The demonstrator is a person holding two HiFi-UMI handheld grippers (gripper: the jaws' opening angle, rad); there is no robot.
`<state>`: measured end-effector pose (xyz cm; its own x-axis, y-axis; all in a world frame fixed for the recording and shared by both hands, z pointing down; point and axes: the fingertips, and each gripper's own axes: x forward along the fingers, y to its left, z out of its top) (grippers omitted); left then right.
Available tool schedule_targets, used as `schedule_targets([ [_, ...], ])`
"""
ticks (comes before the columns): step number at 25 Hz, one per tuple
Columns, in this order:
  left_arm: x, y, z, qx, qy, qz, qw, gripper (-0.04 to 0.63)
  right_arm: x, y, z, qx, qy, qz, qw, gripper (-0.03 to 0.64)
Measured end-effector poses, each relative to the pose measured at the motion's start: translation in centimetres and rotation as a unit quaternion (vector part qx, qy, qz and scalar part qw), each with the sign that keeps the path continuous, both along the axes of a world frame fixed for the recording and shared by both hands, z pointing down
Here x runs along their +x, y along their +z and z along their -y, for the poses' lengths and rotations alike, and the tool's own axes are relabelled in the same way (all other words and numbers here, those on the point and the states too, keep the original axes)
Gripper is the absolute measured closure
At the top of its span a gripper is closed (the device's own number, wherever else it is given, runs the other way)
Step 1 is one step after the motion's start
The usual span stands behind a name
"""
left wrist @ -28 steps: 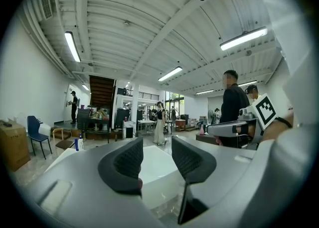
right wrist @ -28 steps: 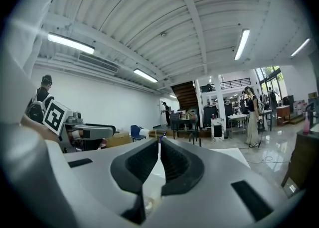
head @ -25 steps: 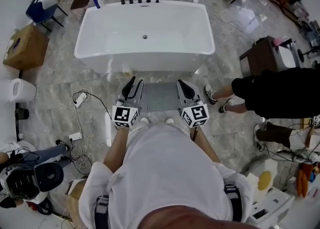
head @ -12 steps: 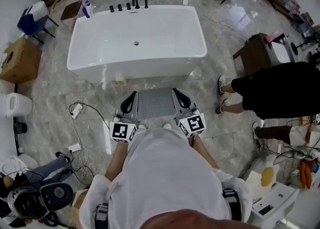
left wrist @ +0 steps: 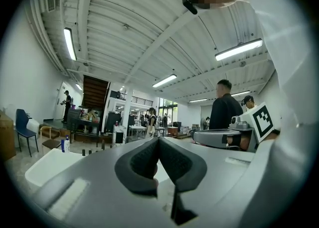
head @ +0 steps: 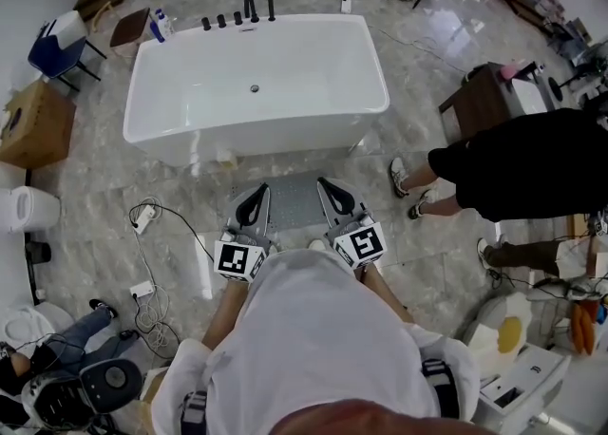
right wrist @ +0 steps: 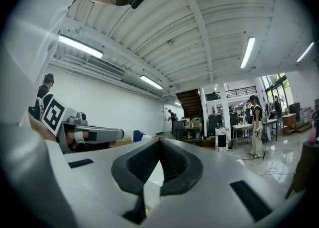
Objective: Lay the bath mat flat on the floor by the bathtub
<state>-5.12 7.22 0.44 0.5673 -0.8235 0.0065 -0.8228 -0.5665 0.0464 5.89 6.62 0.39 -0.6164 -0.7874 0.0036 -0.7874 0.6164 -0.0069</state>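
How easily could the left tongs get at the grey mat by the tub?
Probably yes: the mat lies uncovered on the floor just ahead of the left tongs, which are shut and would need opening.

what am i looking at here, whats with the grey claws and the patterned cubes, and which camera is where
No robot: a person holds the left hand-held gripper and the right hand-held gripper; the patterned cubes are part of them. The top-down picture comes from a camera on the person's head. The other two come from cameras riding on each gripper, looking along its jaws. Both pairs of jaws are shut on nothing. The grey bath mat lies on the floor beside the white bathtub.
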Motion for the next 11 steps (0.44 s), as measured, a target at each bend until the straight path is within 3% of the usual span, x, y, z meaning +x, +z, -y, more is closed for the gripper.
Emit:
schedule_targets([
  [11, 1.4, 0.0, -0.5, -0.003, -0.005, 0.007, 1.0000, 0.597, 2.6, -0.2, -0.8, -0.004, 0.000, 0.009, 1.000, 0.617],
])
